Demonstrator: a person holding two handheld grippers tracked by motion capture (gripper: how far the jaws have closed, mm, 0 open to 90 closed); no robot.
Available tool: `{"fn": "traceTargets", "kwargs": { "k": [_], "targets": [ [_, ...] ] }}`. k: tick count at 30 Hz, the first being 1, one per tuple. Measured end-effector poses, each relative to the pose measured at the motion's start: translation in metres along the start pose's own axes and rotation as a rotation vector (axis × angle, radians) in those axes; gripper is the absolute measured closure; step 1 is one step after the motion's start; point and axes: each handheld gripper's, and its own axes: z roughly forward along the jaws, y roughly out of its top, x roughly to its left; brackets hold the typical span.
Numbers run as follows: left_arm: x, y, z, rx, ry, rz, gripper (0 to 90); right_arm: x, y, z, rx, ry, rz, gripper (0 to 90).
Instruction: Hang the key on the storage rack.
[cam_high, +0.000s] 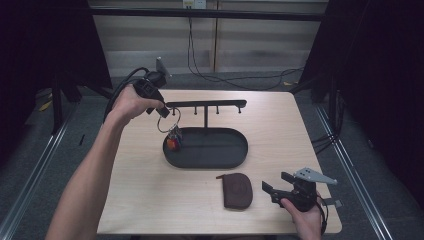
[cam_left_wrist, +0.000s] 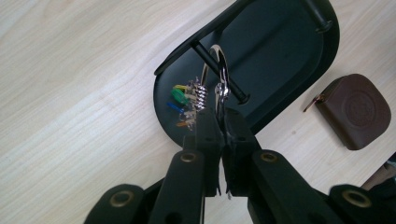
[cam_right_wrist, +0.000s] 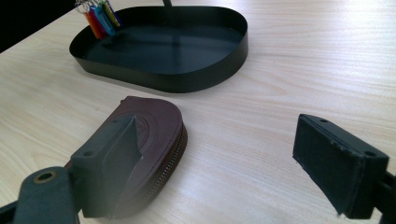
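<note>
Key ring pinched at the rack, pouch waiting on the table

High view: your left hand-held gripper (cam_high: 162, 111) holds the key ring (cam_high: 168, 121) left of centre, under the rack bar (cam_high: 206, 104), tags dangling over the tray (cam_high: 235, 155).
Left gripper view: the jaws are clamped on the thin steel ring (cam_left_wrist: 219, 77); it is light, stiff and slippery, so grip the wire, not the swinging tags (cam_left_wrist: 180, 95).
Right gripper view: your right hand-held gripper (cam_right_wrist: 215, 154) stands wide apart beside the soft pouch (cam_right_wrist: 159, 123).
</note>
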Motion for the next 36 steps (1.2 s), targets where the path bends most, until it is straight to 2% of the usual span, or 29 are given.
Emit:
{"fn": "traceTargets", "kwargs": {
  "k": [10, 18, 20, 23, 29, 31, 36],
  "targets": [
    [0.002, -0.001, 0.003, 0.007, 0.006, -0.016, 83.1, 0.000, 0.000, 0.001, 0.006, -0.001, 0.003, 14.1],
    [0.004, -0.005, 0.002, -0.002, -0.008, -0.026, 79.2, 0.001, 0.000, 0.001, 0.006, 0.002, -0.002, 14.2],
    [0.005, -0.005, 0.003, -0.005, -0.003, -0.042, 76.2, 0.001, 0.000, 0.001, 0.007, 0.002, -0.001, 14.2],
    [0.005, -0.005, 0.002, -0.005, -0.003, -0.043, 73.9, 0.000, 0.000, 0.001, 0.007, 0.002, 0.000, 14.2],
    [0.007, -0.011, -0.008, -0.031, -0.021, -0.060, 69.3, 0.000, 0.001, 0.002, 0.008, 0.006, -0.001, 14.2],
    [0.009, -0.013, -0.012, -0.048, -0.048, -0.068, 65.5, 0.001, 0.001, 0.002, 0.006, 0.003, -0.007, 14.2],
    [0.013, -0.019, -0.018, -0.065, -0.068, -0.085, 62.0, 0.001, 0.001, 0.004, 0.010, 0.005, -0.004, 14.2]
  ]
}}
